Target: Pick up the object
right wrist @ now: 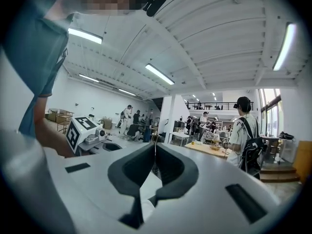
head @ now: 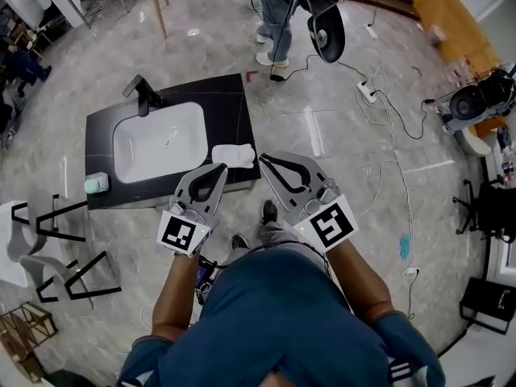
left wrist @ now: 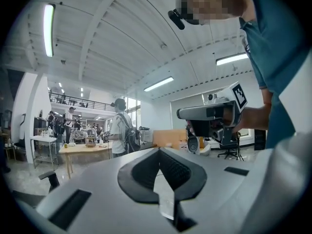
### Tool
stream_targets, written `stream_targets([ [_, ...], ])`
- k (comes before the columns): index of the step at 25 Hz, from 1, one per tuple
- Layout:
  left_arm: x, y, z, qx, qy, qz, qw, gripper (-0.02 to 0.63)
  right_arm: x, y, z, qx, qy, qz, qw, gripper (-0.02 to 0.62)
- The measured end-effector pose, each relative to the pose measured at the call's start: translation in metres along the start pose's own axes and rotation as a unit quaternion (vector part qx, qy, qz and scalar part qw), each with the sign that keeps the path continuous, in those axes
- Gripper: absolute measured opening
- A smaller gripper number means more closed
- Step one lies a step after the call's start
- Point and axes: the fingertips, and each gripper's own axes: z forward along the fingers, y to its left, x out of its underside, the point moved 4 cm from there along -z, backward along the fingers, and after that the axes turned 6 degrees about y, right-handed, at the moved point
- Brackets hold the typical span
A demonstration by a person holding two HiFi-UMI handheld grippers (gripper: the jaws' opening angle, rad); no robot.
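Both my tongs, left [head: 222, 168] and right [head: 263, 159], are clenched on nothing, near the table's [head: 232, 103] front edge. One white lump [head: 234, 156] lies there beside the single basin [head: 157, 145]. It looks soft and light, so I'd pinch across its middle. One green block [head: 97, 184] sits at the far corner, well apart.

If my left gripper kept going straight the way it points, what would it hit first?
Nothing close, it seems: the left gripper points level, apparently over the white object on the black counter; far ahead stands a person with a backpack. Height is unclear.
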Motion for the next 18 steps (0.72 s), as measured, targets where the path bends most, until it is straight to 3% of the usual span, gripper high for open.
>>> stream_targets([
  [9,0.055,0.029,0.04,-0.027,0.017,-0.093,0.9951,0.003,0.029,-0.036,0.046,-0.039,0.024,0.011,0.999,0.015],
  [18,0.128,0.054,0.06,-0.049,0.04,-0.234,0.9702,0.003,0.053,-0.054,0.082,-0.073,0.046,0.019,0.996,0.015],
])
